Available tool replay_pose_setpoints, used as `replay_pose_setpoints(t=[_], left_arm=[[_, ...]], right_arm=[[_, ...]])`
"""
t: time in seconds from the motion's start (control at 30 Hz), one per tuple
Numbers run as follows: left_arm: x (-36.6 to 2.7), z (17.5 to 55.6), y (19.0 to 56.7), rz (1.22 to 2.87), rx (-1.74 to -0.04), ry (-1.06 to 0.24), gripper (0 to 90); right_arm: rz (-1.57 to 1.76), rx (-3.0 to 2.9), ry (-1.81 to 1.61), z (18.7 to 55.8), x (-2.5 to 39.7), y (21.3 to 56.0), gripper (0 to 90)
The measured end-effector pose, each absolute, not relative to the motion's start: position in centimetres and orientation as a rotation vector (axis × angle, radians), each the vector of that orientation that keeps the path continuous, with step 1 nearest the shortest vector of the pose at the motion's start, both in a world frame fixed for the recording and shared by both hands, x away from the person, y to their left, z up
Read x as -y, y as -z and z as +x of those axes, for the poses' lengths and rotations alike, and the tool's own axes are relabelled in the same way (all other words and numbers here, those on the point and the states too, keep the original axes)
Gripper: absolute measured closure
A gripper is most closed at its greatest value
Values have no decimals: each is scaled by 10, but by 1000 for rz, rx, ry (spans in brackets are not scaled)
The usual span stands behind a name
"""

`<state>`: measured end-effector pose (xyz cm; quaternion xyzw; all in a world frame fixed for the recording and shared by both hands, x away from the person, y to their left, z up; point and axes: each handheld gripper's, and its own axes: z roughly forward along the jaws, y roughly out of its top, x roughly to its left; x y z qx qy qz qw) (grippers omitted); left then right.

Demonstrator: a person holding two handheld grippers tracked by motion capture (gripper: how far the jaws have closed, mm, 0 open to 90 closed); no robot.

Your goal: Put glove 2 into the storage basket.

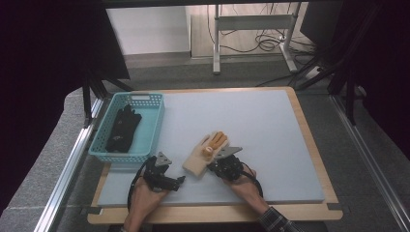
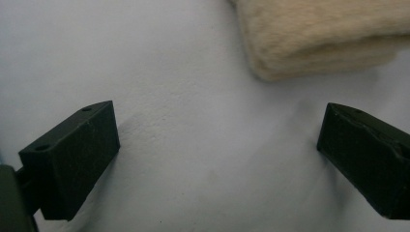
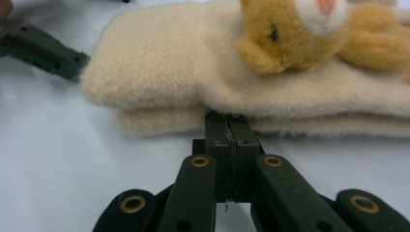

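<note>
— Nearest me, what are my two tools doing?

— On the pale blue mat (image 1: 270,135), close to its front edge, I see my left gripper (image 1: 180,180) with its jaws spread wide apart and nothing between them; in the left gripper view the cuff end of the cream glove (image 2: 319,38) lies just beyond them, not touching. My right gripper (image 1: 212,166) has its jaws pressed together, their tips against the glove's edge; I cannot tell whether any fabric is caught.

— And the glove itself?

— It lies flat on the mat between the grippers, with a small orange-and-white plush animal (image 3: 309,29) on top. Farther off, at the mat's left, a turquoise basket (image 1: 153,126) holds a black glove (image 1: 123,128)
</note>
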<state>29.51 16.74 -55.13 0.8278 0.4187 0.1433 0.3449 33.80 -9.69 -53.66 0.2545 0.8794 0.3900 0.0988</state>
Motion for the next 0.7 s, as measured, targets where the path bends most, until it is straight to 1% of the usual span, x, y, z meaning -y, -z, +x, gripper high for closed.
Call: replay_pose_setpoints(t=[0.2, 0.37, 0.4, 0.43, 0.47, 0.5, 0.53, 0.57, 0.6, 0.63, 0.7], left_arm=[[-167, 295, 551, 2149, -1087, -372, 15], [-168, 295, 552, 2148, -1086, -372, 15], [-168, 295, 552, 2148, -1086, -373, 15], [-168, 295, 552, 2148, -1086, -373, 15], [-168, 295, 552, 2148, -1086, -373, 15], [-168, 295, 552, 2148, -1087, -373, 15], [-168, 295, 552, 2148, -1086, -373, 15], [-168, 295, 552, 2147, -1086, -373, 15], [-168, 295, 552, 2148, -1086, -373, 15], [-168, 295, 552, 2148, -1086, -373, 15], [-168, 295, 552, 2148, -1087, -372, 15]], right_arm=[[753, -2593, -1163, 341, 90, 538, 880], [762, -2596, -1183, 339, 97, 535, 807], [770, -2582, -1187, 338, 103, 532, 765], [770, -2582, -1187, 338, 103, 532, 765], [775, -2570, -1185, 337, 107, 530, 743], [778, -2558, -1182, 337, 111, 528, 710], [788, -2530, -1182, 337, 121, 523, 653], [788, -2530, -1182, 337, 121, 523, 653], [797, -2498, -1174, 337, 131, 519, 578], [797, -2498, -1174, 337, 131, 519, 578], [814, -2471, -1162, 337, 144, 515, 487]])
